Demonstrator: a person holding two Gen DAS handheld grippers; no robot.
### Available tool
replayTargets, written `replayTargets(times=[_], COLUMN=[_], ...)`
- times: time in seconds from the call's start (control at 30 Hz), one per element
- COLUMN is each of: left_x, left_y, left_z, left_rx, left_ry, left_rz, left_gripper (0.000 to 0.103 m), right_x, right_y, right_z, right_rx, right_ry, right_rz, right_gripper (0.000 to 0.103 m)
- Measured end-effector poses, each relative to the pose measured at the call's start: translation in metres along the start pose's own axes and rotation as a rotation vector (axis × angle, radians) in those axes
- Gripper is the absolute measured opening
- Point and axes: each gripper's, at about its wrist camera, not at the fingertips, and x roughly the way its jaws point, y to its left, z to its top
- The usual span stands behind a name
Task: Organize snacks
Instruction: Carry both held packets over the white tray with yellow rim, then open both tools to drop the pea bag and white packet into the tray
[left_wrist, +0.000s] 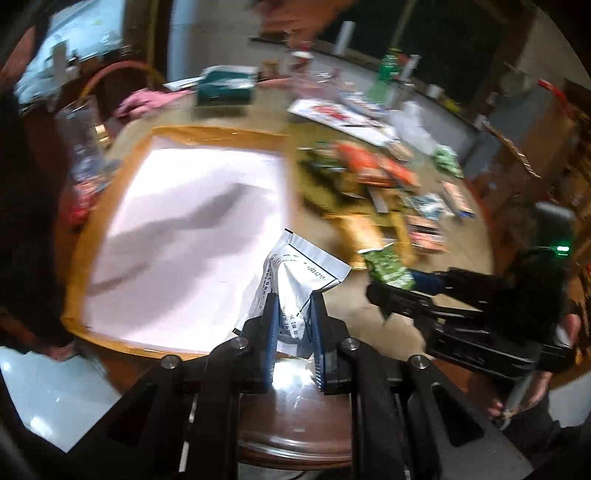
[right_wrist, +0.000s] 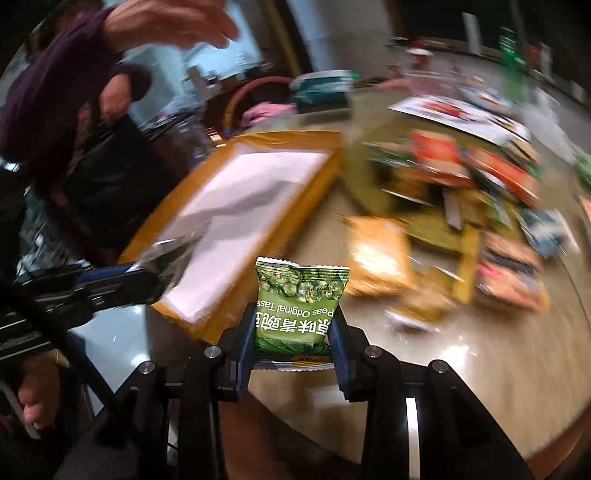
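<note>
My left gripper (left_wrist: 294, 301) is shut on a crumpled silver snack packet (left_wrist: 299, 280) and holds it above the near right corner of a brown cardboard box (left_wrist: 110, 206) lined with white paper. My right gripper (right_wrist: 293, 317) is shut on a green pea snack packet (right_wrist: 297, 308), held upright above the table just right of the same box (right_wrist: 236, 310). In the left wrist view the right gripper (left_wrist: 391, 286) with the green packet (left_wrist: 389, 267) is to the right. In the right wrist view the left gripper (right_wrist: 147, 280) is at left over the box edge.
A blurred pile of snack packets (left_wrist: 373, 177) lies on the round table (left_wrist: 369, 310) right of the box; it also shows in the right wrist view (right_wrist: 461, 206). A tissue box (left_wrist: 225, 86), bottles and papers stand further back. Another person's arm (right_wrist: 74, 74) is at upper left.
</note>
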Motion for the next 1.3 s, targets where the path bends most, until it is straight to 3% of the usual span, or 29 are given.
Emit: replayTargets(times=[0.2, 0.33, 0.53, 0.6, 0.7, 0.73, 0.77, 0.83, 0.97, 1.07, 1.2, 1.3], left_x=[0.025, 0.041, 0.048, 0.049, 0.047, 0.044, 0.04, 0.03, 0.011, -0.002, 0.002, 0.011], left_y=[0.052, 0.066, 0.072, 0.073, 0.071, 0.069, 0.067, 0.059, 0.032, 0.001, -0.04, -0.061], left_z=[0.009, 0.011, 0.01, 0.009, 0.007, 0.006, 0.005, 0.002, -0.005, -0.011, -0.016, -0.016], left_rx=[-0.043, -0.046, -0.039, -0.046, -0.053, -0.057, -0.057, -0.048, 0.001, 0.086, 0.116, 0.106], left_ry=[0.041, 0.067, 0.083, 0.101, 0.117, 0.109, 0.098, 0.075, 0.062, 0.052, 0.081, 0.096], left_rz=[0.108, 0.163, 0.175, 0.184, 0.192, 0.195, 0.196, 0.186, 0.199, 0.175, 0.045, 0.011], left_gripper=[0.018, 0.018, 0.021, 0.023, 0.04, 0.052, 0.063, 0.071, 0.071, 0.073, 0.076, 0.076], right_x=[0.044, 0.072, 0.099, 0.096, 0.087, 0.083, 0.077, 0.061, 0.029, 0.008, -0.008, -0.02], right_y=[0.045, 0.063, 0.07, 0.071, 0.07, 0.069, 0.067, 0.059, 0.038, 0.012, -0.027, -0.053], right_z=[0.034, 0.04, 0.035, 0.034, 0.033, 0.032, 0.032, 0.03, 0.017, 0.001, -0.02, -0.037], right_rx=[-0.092, -0.111, -0.112, -0.106, -0.105, -0.099, -0.092, -0.07, -0.025, 0.016, 0.094, 0.153], right_ry=[0.041, 0.083, 0.135, 0.13, 0.12, 0.114, 0.104, 0.068, 0.009, -0.019, -0.022, -0.021], right_rz=[0.055, 0.063, 0.018, 0.02, 0.035, 0.049, 0.062, 0.099, 0.155, 0.134, 0.09, 0.048], right_gripper=[0.036, 0.036, 0.037, 0.046, 0.053, 0.056, 0.058, 0.06, 0.067, 0.068, 0.068, 0.068])
